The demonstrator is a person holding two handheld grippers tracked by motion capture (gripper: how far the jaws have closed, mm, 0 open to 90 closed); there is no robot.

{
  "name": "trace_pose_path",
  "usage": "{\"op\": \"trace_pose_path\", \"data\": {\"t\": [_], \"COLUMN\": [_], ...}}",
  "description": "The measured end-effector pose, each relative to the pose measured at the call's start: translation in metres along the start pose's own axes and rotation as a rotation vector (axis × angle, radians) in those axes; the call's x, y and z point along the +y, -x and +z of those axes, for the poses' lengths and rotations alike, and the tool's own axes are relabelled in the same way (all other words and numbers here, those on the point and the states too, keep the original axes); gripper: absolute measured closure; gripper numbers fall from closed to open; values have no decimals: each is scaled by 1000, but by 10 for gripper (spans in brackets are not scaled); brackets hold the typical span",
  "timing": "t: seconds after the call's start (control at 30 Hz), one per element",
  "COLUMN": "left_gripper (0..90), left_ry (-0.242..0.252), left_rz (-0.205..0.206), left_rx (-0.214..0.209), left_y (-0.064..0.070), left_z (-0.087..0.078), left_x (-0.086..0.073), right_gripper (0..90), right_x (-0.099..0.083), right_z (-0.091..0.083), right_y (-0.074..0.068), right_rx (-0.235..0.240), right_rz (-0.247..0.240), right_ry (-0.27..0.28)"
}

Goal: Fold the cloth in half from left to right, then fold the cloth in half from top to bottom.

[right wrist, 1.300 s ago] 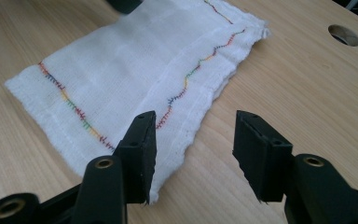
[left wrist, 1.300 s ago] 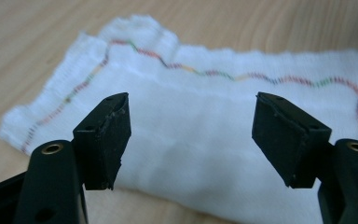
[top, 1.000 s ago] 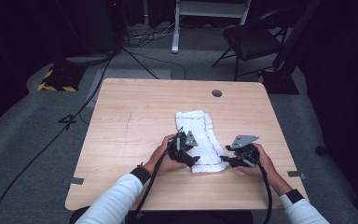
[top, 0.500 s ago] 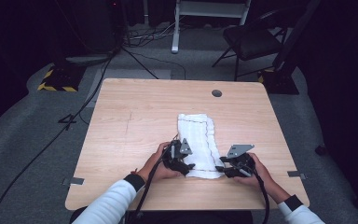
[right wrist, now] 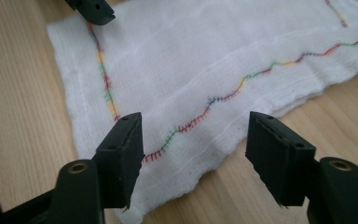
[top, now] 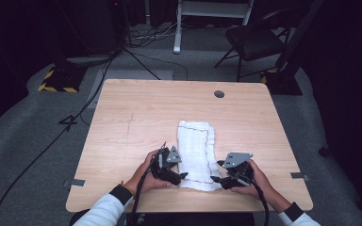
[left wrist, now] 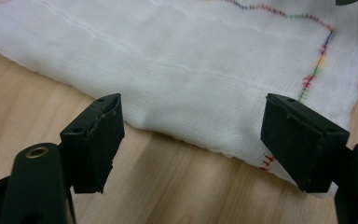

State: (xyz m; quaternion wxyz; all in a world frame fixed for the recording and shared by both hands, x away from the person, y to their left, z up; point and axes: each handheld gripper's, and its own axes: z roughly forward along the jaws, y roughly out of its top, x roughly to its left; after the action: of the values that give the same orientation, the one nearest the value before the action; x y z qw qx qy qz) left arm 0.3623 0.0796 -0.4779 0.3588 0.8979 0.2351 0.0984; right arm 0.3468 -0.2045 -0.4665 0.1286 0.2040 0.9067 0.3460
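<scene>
The place looks like a lab or studio set up for recording rather than a home. A plain light-wood table (top: 136, 117) with a round cable port (top: 219, 94) stands on grey carpet (top: 33, 136), ringed by dark, unlit surroundings. Black cables (top: 52, 141) trail across the floor, yellow-and-black hazard tape (top: 55, 87) marks an equipment base, and a white metal stand (top: 176, 28) and a folding chair (top: 252, 42) sit behind the table.
</scene>
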Motion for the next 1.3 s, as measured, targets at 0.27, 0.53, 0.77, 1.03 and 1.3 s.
{"op": "trace_pose_path", "data": {"t": [0.27,0.53,0.77,1.03,1.3], "left_gripper": [209,218,215,211,172], "left_ry": [24,14,-9,-53,-57], "left_rz": [-70,-91,-146,-202,-227], "left_rx": [47,140,156,186,166], "left_y": [-33,-75,-110,-132,-138], "left_z": [-13,-2,31,68,83], "left_x": [8,29,45,59,62], "right_gripper": [397,410,461,459,379], "right_x": [8,25,46,53,56], "right_z": [-17,-11,19,62,94], "right_y": [38,90,124,137,144], "right_rx": [-127,-228,-196,-171,-171], "right_rz": [20,106,126,151,146], "right_ry": [71,120,95,26,-48]}}
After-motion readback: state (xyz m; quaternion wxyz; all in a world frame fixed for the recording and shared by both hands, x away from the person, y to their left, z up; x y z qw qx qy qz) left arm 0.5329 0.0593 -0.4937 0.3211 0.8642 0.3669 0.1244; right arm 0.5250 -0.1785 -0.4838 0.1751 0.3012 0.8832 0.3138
